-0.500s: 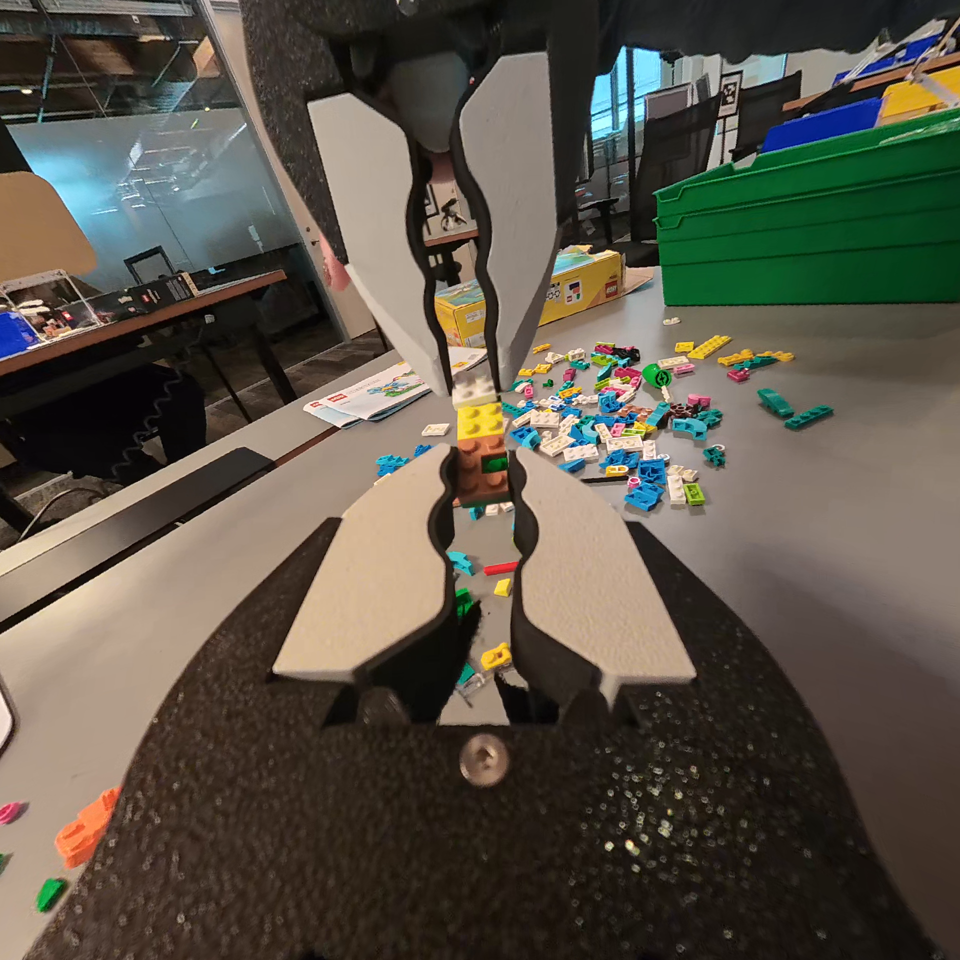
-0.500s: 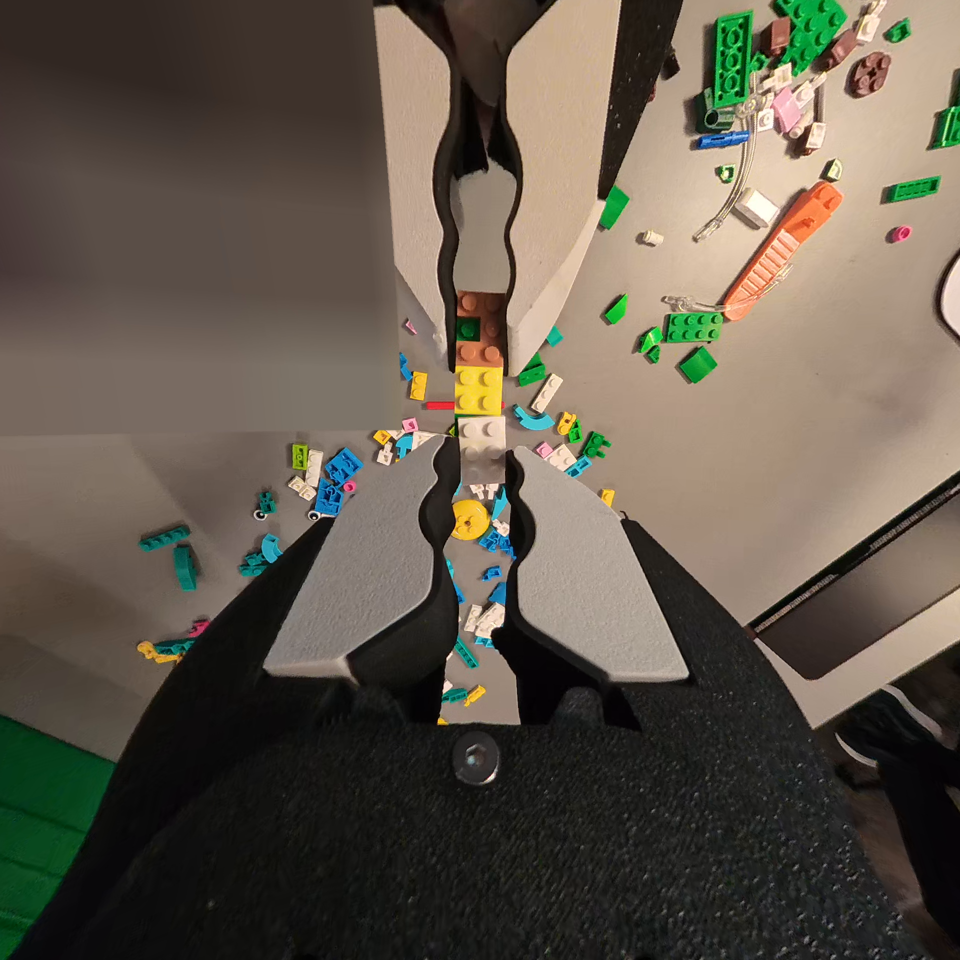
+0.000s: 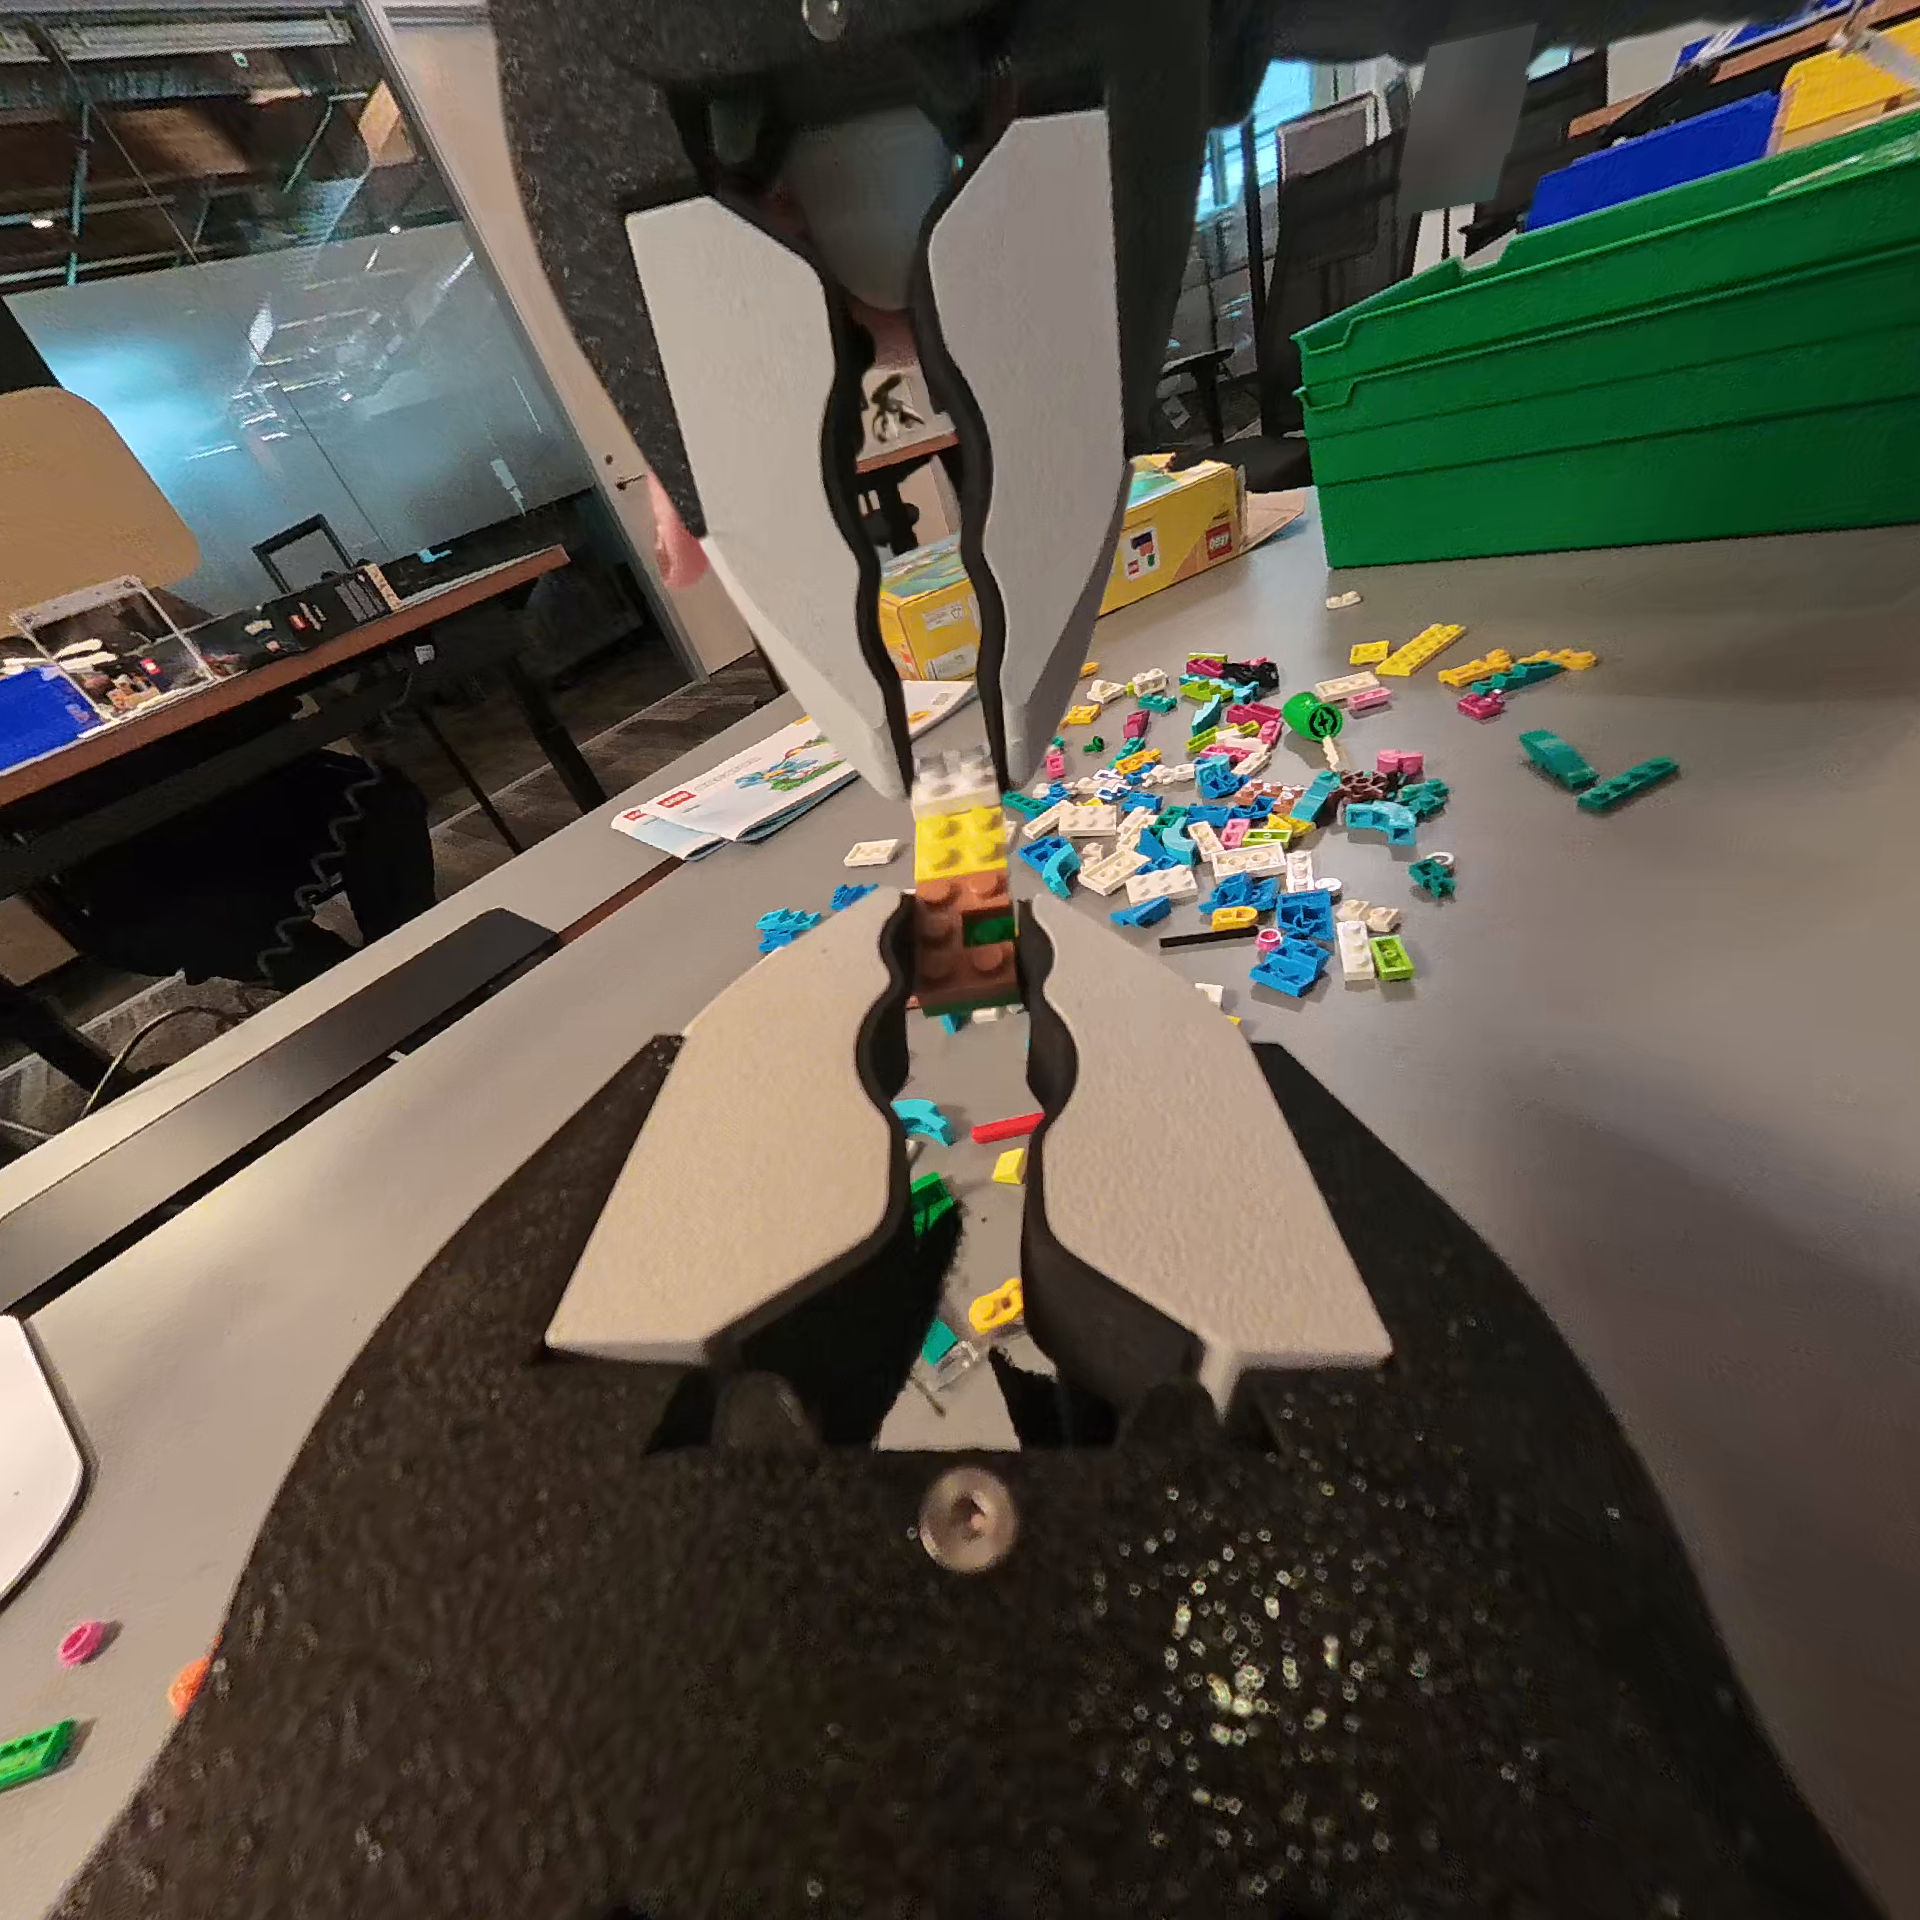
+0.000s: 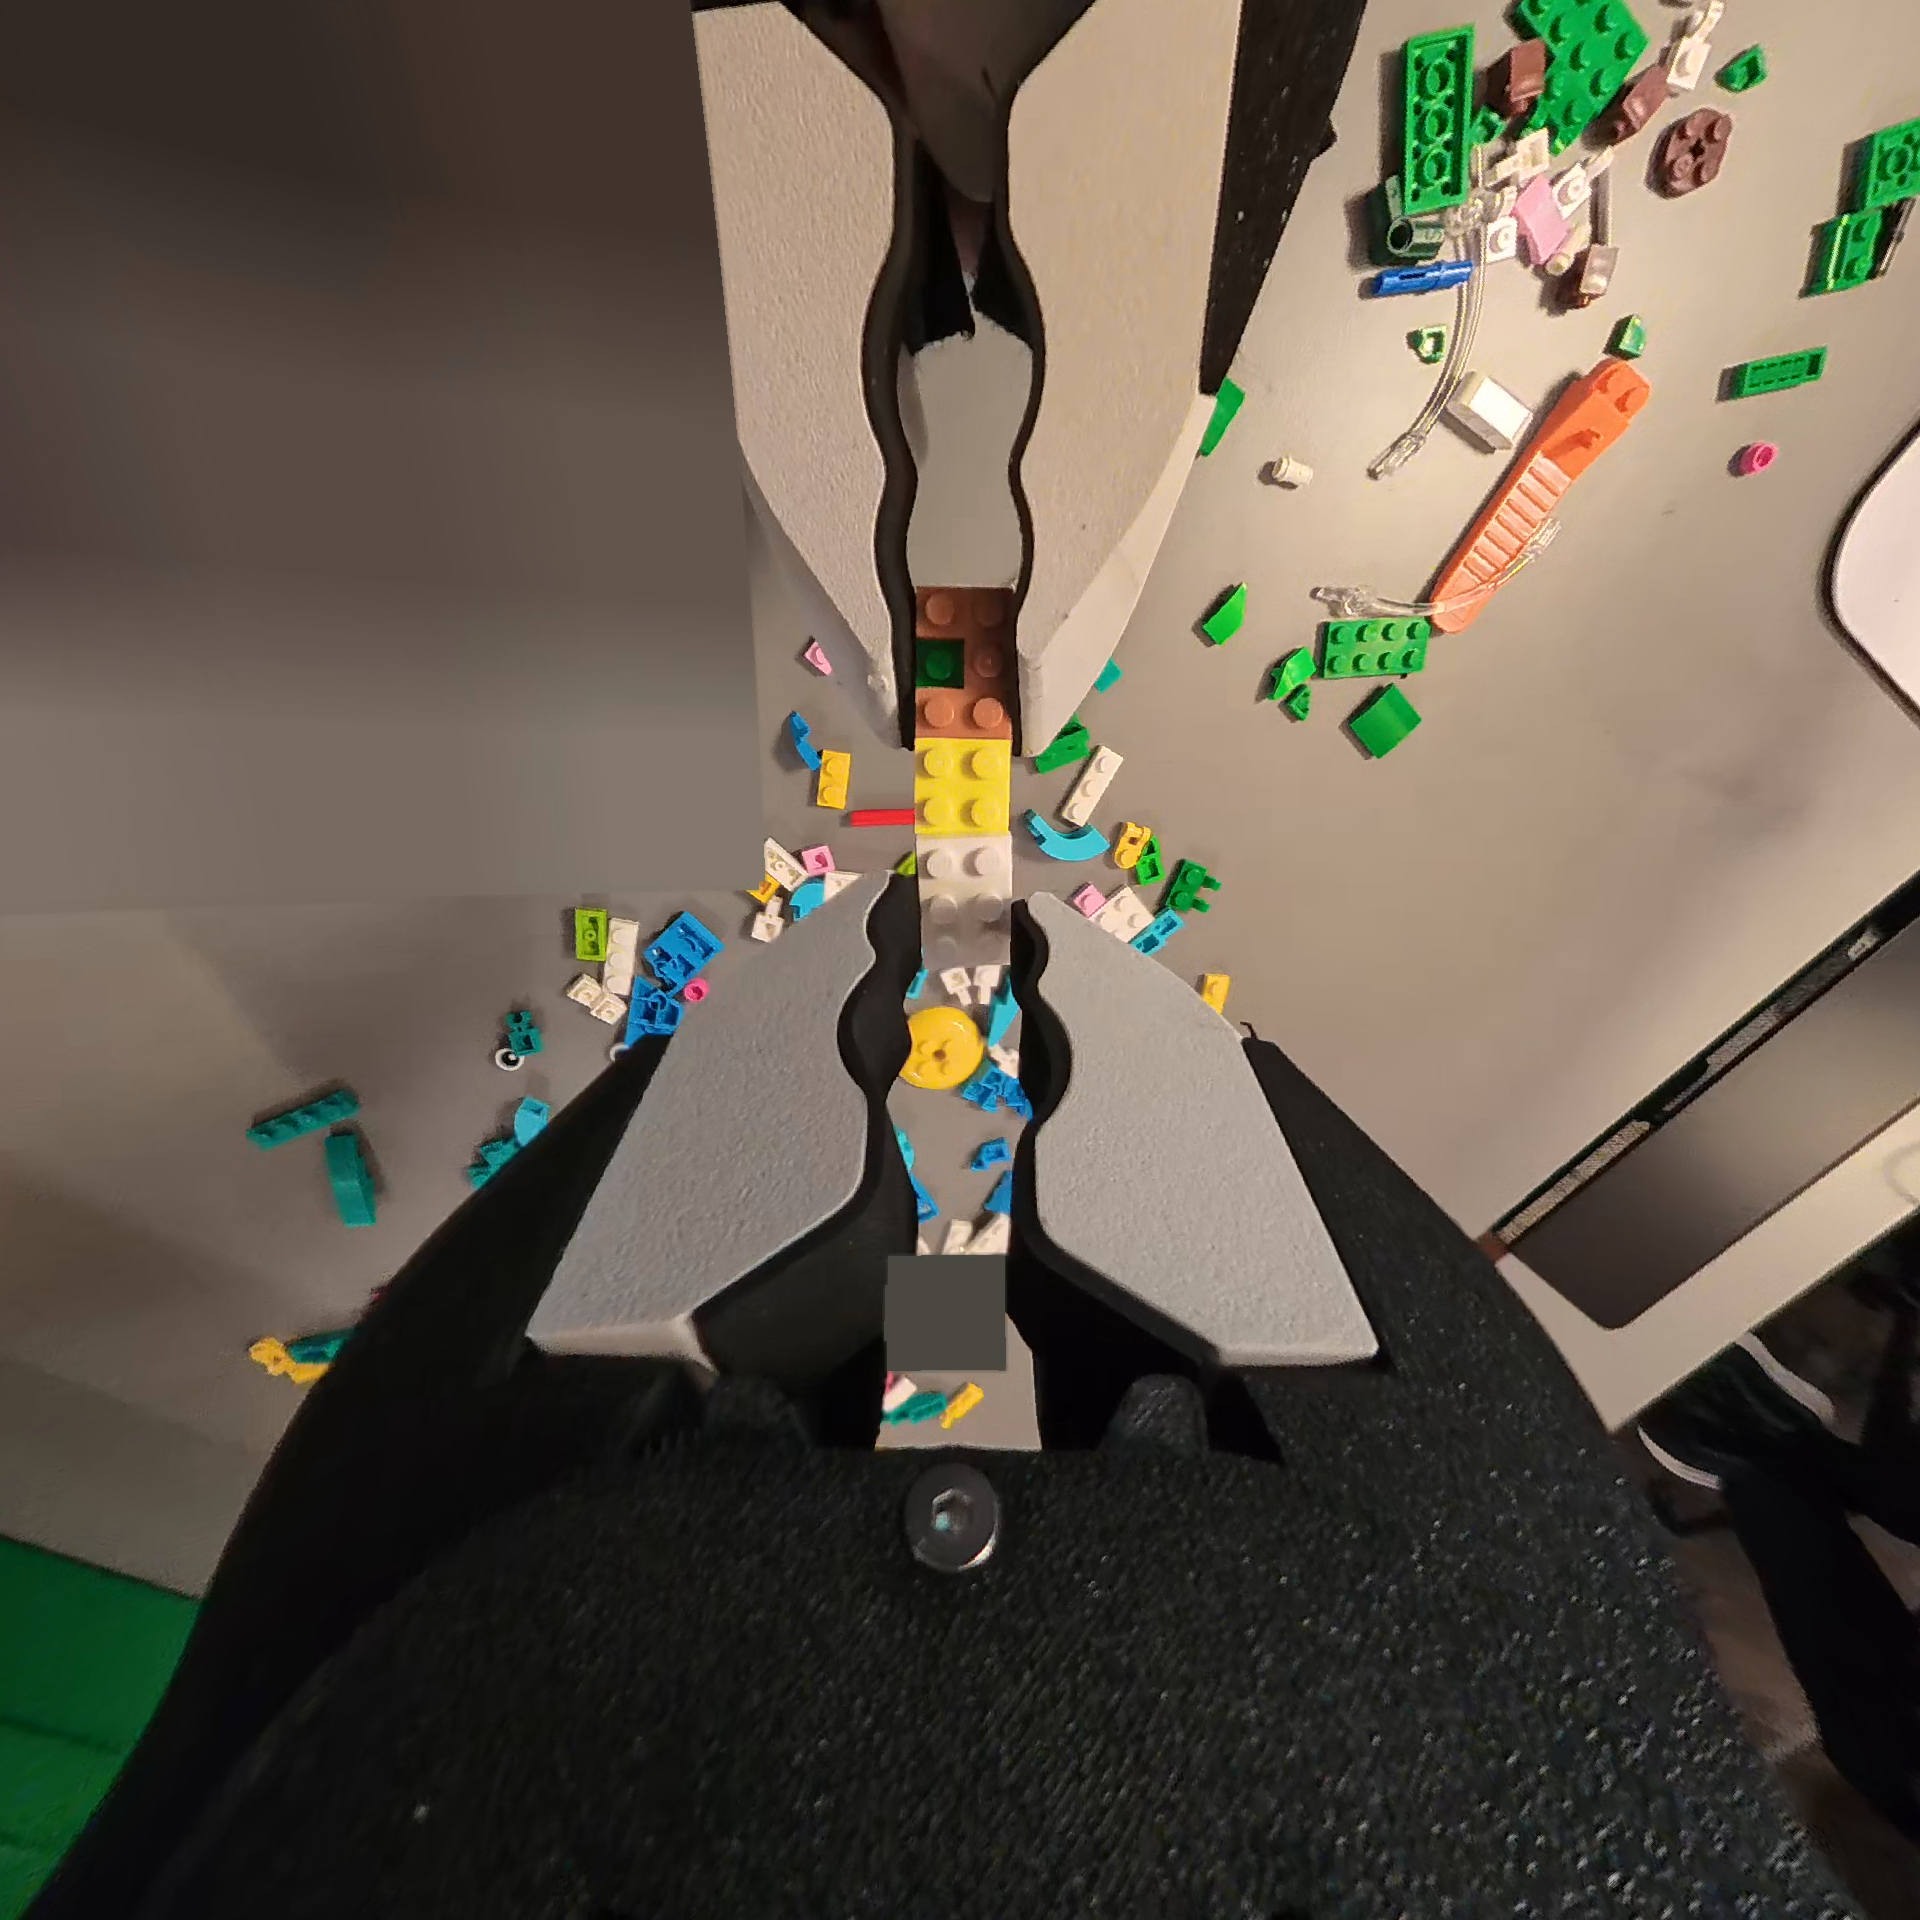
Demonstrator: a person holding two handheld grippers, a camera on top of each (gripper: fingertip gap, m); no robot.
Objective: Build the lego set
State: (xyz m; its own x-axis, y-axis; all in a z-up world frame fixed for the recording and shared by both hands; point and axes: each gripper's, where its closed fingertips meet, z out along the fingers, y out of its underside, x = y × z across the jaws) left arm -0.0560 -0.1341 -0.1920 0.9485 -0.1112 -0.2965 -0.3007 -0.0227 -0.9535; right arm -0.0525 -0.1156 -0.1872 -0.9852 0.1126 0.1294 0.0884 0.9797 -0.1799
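Grippers (image 3: pixel 961 914) (image 4: pixel 961 914) pinch brick strip (image 4: pixel 962 790) (ends hidden).

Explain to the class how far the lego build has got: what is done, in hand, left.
Done: a short brown, yellow and white brick strip is joined. In hand: left gripper clamps its brown end, right gripper its white end. Left: most loose pieces lie unused on the table.
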